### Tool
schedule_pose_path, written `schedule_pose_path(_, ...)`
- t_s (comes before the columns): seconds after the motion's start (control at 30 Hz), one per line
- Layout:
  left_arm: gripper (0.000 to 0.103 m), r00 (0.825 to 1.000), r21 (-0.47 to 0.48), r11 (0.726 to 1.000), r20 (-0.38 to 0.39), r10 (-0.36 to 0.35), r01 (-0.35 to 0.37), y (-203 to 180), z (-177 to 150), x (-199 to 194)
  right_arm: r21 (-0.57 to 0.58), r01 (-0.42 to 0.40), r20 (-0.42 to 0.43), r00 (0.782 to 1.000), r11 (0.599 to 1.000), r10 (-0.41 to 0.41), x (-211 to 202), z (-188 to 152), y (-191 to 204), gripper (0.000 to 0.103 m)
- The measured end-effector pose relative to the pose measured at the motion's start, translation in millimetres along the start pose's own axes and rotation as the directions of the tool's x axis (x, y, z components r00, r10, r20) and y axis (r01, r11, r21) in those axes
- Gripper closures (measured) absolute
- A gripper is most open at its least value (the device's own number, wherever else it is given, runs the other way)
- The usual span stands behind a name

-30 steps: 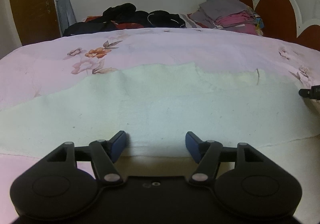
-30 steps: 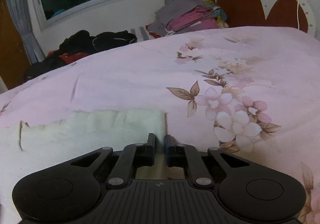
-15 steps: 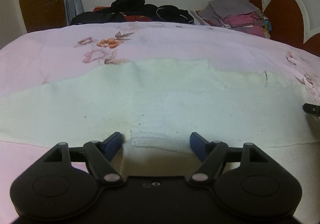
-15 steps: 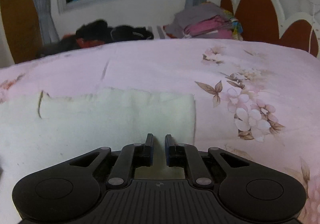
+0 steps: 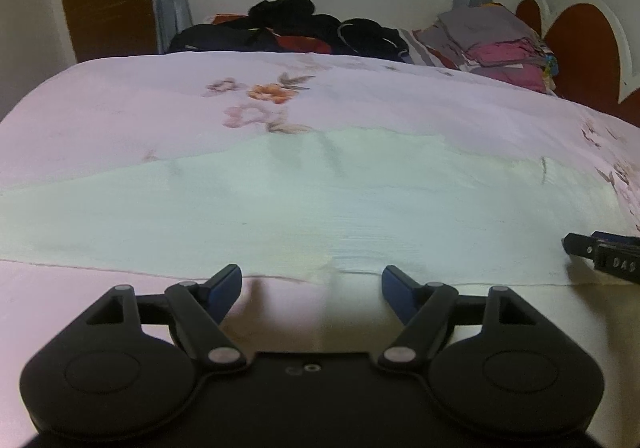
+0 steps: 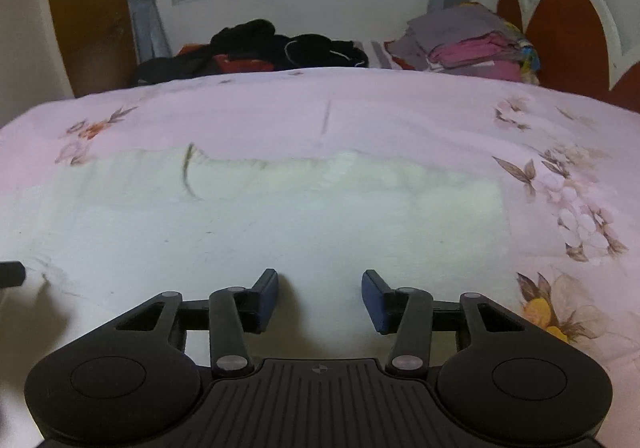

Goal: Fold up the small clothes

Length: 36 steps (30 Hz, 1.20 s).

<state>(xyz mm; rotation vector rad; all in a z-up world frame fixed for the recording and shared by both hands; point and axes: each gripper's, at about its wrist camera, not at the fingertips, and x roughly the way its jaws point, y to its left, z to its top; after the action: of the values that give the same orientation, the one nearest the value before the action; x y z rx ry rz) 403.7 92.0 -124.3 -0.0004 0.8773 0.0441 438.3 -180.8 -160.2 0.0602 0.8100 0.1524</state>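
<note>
One bed is seen, covered by a pink floral sheet, and it is taken as the landmark for everything else. One pale cream cloth lies spread flat across the middle of the bed, its near hem running just ahead of both tools. At the far edge of the bed, one heap of dark clothes is piled beneath the window, and one stack of folded laundry is set at the headboard end. Two grippers are counted. The left gripper is held with its jaws spread wide above the near hem, nothing between them. The right gripper is likewise held spread apart over the cloth, whereas half a second ago its jaws were nearly together at the cloth's near edge; its tip is also caught at the right margin of the left view. The raised fold seen between the left jaws half a second ago is no longer present, and the cloth is now laid flat. From this it is judged that a fold has just been laid down and released, and that a fresh grasp at the hem will be needed for the next fold.
</note>
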Motion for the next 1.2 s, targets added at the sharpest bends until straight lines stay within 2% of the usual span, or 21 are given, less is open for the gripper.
schedule_pose_path(0.17,0.026,1.000,-0.035,0.999,-0.001,0.020,-0.020,27,0,-7,-0.034,-0.055,0.039,0.998,0.998,0.057,-10,11,36,0.056)
schedule_pose_path(0.4,0.026,0.999,-0.122,0.991,-0.012,0.048,-0.049,83,-1,-12,-0.086,-0.141,0.017,0.990,0.986,0.143,-1,20,99,0.056)
schedule_pose_path(0.7,0.026,0.996,-0.297,0.951,-0.056,0.072,-0.086,180,-14,-12,-0.087,-0.166,-0.032,0.986,0.982,0.164,25,18,158,0.056)
schedule_pose_path(0.8,0.026,0.994,-0.369,0.924,-0.067,0.082,-0.102,212,-18,-11,-0.085,-0.134,-0.026,0.991,0.987,0.133,31,17,167,0.056)
schedule_pose_path(0.9,0.026,0.994,-0.470,0.876,-0.067,0.092,-0.112,245,-24,-8,-0.090,-0.094,-0.058,0.994,0.992,0.089,43,13,171,0.056)
schedule_pose_path(0.97,0.026,0.996,-0.536,0.840,-0.045,0.075,-0.088,265,-26,-6,-0.095,-0.087,-0.067,0.994,0.992,0.080,47,8,172,0.056)
schedule_pose_path(1.07,0.027,0.999,-0.594,0.804,-0.001,0.050,-0.041,285,-24,0,-0.094,-0.080,-0.063,0.995,0.992,0.075,47,7,173,0.056)
schedule_pose_path(1.2,0.030,0.997,-0.679,0.734,0.066,0.028,0.024,306,-21,10,-0.080,-0.084,-0.060,0.995,0.993,0.079,47,6,171,0.056)
